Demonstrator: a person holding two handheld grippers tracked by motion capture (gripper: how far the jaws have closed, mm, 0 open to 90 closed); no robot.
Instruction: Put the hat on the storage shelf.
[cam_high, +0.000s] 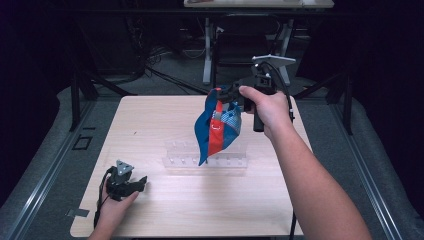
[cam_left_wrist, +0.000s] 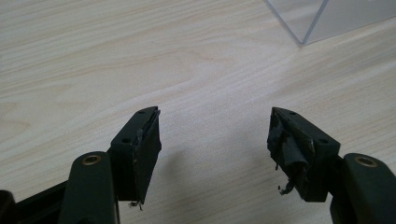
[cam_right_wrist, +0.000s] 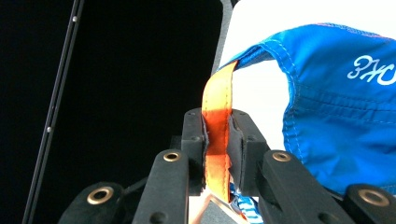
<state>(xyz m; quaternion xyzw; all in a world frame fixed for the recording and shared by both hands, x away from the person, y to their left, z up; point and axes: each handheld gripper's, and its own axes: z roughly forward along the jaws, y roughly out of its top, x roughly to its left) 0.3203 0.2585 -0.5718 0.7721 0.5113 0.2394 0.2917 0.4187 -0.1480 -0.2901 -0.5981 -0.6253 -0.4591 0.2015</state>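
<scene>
Dark floor and black surroundings ring a pale wooden table (cam_high: 150, 120) that takes up the middle of the high view, with cables and the legs of another table at the upper centre of the frame. On the table, a little right of centre, lies a clear acrylic rack (cam_high: 205, 160) with a row of small holes; one of its corners shows at the upper right of the left gripper view.

Hanging in the air above that rack is a blue cloth bag (cam_high: 216, 129) with an orange strap and a checked panel, its lowest tip reaching down to the rack in the high view. The right gripper (cam_right_wrist: 218, 140), raised at upper centre right of the high view, has its jaws closed tight on the bag's orange strap (cam_right_wrist: 218, 116), with the blue fabric spreading to the right of that gripper's view.

At the lower left of the high view, the left gripper (cam_left_wrist: 215, 140) rests low over the table near the front edge, jaws spread wide apart and holding nothing, bare wood between them.
</scene>
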